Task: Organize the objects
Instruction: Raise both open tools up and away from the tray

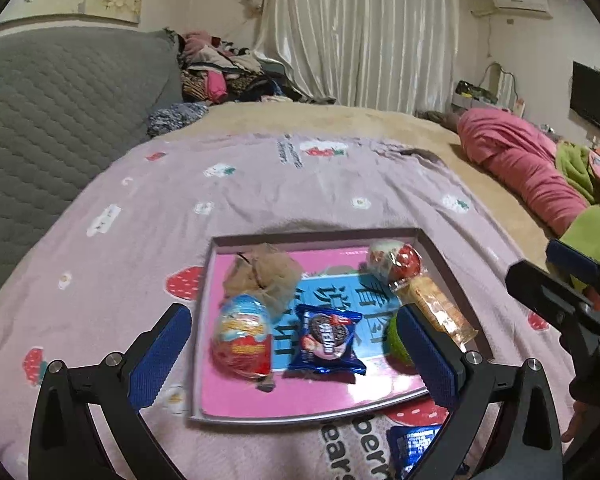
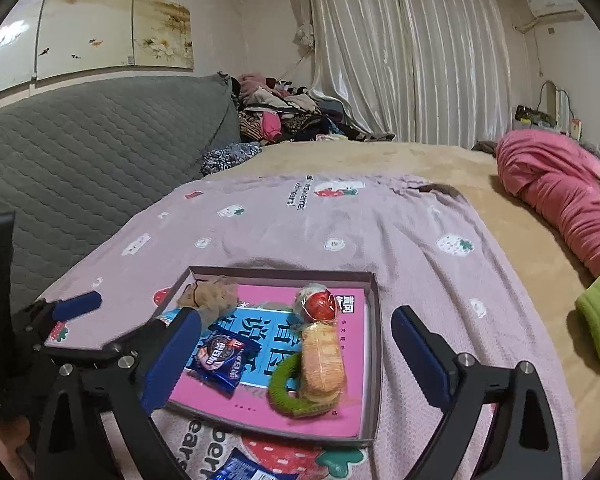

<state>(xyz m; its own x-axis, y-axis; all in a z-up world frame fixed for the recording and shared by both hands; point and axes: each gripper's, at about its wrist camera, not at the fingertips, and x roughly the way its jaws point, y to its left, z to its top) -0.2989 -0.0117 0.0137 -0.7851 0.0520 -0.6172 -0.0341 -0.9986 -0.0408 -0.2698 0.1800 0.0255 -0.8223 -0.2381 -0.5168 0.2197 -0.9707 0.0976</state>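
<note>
Two hand-held grippers hover above a shallow tray (image 1: 440, 256) that sits on a pink strawberry-print blanket (image 1: 260, 184) spread over a bed. The left gripper (image 1: 292, 344), low in the left wrist view, has its blue-padded jaws spread wide and holds nothing; the right gripper (image 2: 296, 352), low in the right wrist view, is just as wide and also empty.

Inside the tray, counted: one egg-shaped sweet in red and blue foil (image 1: 242, 336), one blue cookie packet (image 1: 326, 338), one crumpled beige hair tie (image 1: 262, 274), one red and white wrapped ball (image 1: 396, 260), one wrapped stack of crackers (image 1: 436, 306) and one green ring (image 2: 296, 390) partly under the crackers. One more blue packet (image 1: 414, 446) lies outside, on the blanket just below the tray's near edge – bottom centre of both views.

The sorting looks nearly done – the likely remaining step is that stray packet. Either gripper would need to drop low, straddle it and close gently, as thin wrappers slip
</note>
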